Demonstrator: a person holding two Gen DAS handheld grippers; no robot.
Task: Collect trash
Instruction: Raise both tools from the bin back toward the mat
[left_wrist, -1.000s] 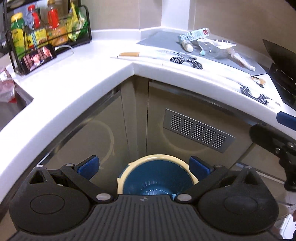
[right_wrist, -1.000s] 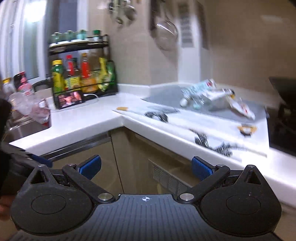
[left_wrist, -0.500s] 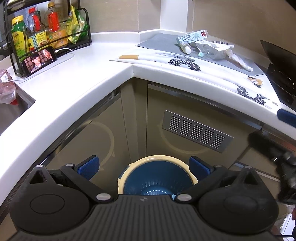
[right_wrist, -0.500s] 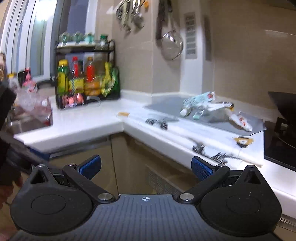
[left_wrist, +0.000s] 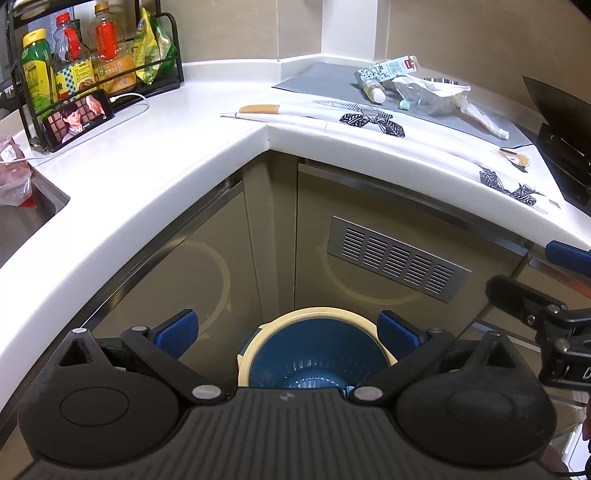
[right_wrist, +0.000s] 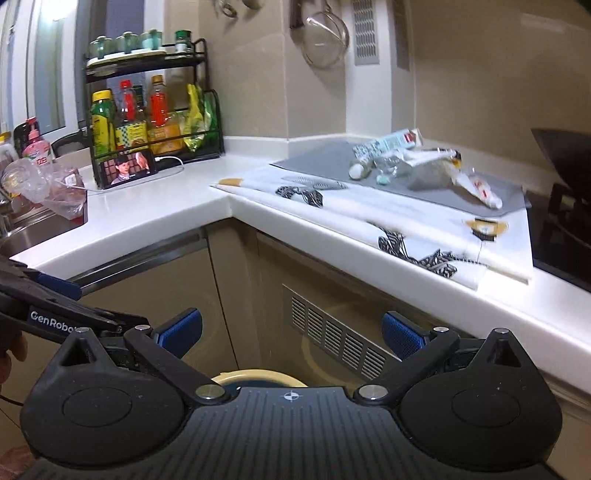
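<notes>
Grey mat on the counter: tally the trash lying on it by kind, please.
Bottles: 2 (white-capped, crushed teal-capped)
Carton: 1
Tube: 1
Crumpled bag: 1
Total: 5

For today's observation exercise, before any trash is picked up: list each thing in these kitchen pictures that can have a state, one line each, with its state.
Left gripper: open, holding nothing.
Right gripper: open, holding nothing.
Trash bin: on the floor, no lid on it, no trash visible inside.
Phone: screen lit, cable plugged in, propped against the rack.
Milk carton: lying on its side on the grey mat.
Cabinet doors: closed.
</notes>
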